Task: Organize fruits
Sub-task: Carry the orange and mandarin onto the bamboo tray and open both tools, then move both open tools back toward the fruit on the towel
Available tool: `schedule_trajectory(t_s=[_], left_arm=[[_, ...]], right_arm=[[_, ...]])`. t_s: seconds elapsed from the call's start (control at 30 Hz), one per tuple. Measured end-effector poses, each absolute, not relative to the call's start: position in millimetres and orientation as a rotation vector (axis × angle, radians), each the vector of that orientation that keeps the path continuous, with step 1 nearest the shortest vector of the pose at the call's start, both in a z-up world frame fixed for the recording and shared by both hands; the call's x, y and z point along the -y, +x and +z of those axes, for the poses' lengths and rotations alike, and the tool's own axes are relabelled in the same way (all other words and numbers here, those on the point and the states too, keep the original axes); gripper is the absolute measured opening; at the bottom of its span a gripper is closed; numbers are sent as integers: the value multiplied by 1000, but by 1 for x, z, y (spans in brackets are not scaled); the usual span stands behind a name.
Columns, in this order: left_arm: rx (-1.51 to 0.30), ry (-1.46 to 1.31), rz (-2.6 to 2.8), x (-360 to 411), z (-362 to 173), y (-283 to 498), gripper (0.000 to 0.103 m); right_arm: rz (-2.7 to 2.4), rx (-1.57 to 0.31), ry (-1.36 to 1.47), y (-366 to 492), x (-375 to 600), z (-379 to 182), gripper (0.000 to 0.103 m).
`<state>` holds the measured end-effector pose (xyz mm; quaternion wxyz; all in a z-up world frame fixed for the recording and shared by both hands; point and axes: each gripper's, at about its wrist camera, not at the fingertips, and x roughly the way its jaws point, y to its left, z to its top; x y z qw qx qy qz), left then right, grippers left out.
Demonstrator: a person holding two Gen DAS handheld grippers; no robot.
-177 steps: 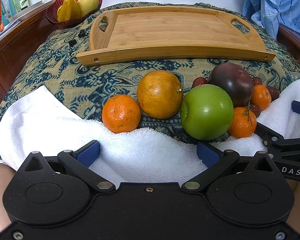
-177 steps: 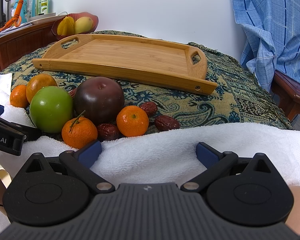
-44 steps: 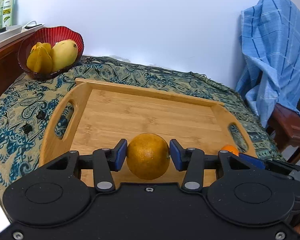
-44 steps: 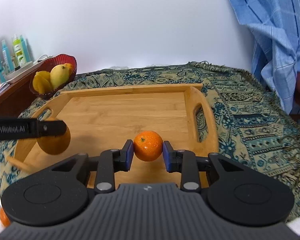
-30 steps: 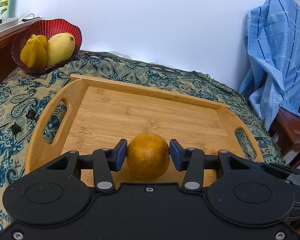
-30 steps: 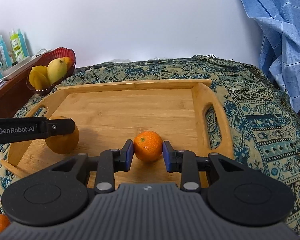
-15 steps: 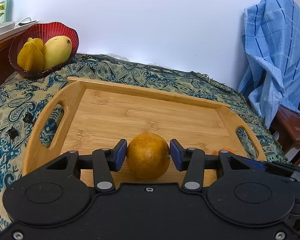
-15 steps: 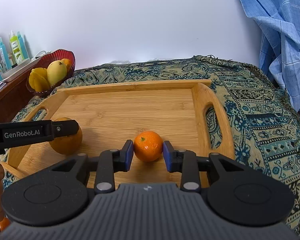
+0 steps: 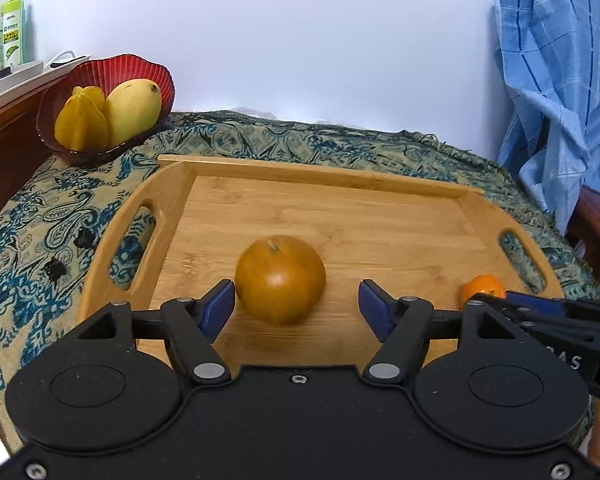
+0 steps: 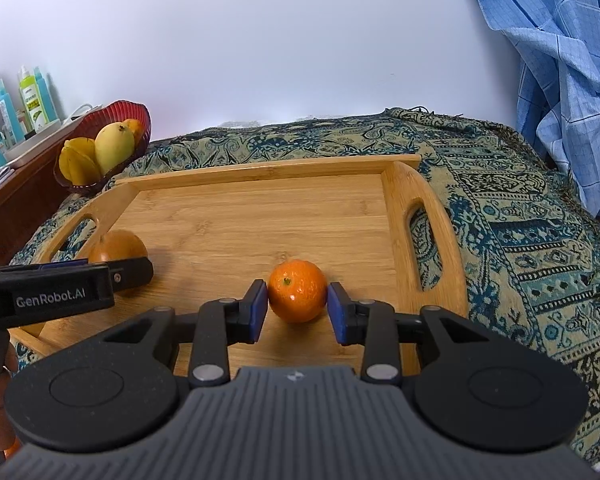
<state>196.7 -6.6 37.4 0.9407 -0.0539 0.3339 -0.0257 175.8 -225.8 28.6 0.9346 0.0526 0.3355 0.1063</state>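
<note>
A bamboo tray (image 9: 340,216) lies on the patterned cloth. My left gripper (image 9: 296,306) is open. The big orange (image 9: 280,278) sits on the tray between its pads, slightly blurred and clear of the right pad. It also shows in the right wrist view (image 10: 118,246), behind the left gripper's finger. My right gripper (image 10: 297,308) has its jaws slightly apart around a small mandarin (image 10: 297,290) that rests on the tray (image 10: 260,216) near its right handle. The mandarin also shows in the left wrist view (image 9: 483,287).
A red bowl (image 9: 104,80) with a mango and a starfruit stands at the back left, also in the right wrist view (image 10: 104,136). A wooden cabinet (image 9: 4,128) with bottles is on the left. A blue checked cloth (image 9: 560,80) hangs at the right.
My left gripper has opened and let go of the big orange, which now rests on the tray. My right gripper's jaws have loosened slightly around the mandarin.
</note>
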Motion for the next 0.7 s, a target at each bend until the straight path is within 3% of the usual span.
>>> schedule_trajectory(t_s=[0.13, 0.3, 0.47, 0.53, 0.7], left_arm=[[-681, -82, -36, 7, 36, 196, 46], [-692, -72, -43, 8, 34, 194, 46], [-695, -78, -35, 7, 36, 189, 58], [-700, -85, -32, 5, 38, 187, 62], [-703, -95, -29, 0, 43, 177, 74]], right_arm=[[220, -685, 104, 174, 226, 29, 42], [222, -680, 102, 171, 226, 30, 42], [222, -674, 107, 167, 226, 32, 43], [223, -671, 109, 165, 228, 33, 57], [223, -660, 111, 157, 231, 34, 63]])
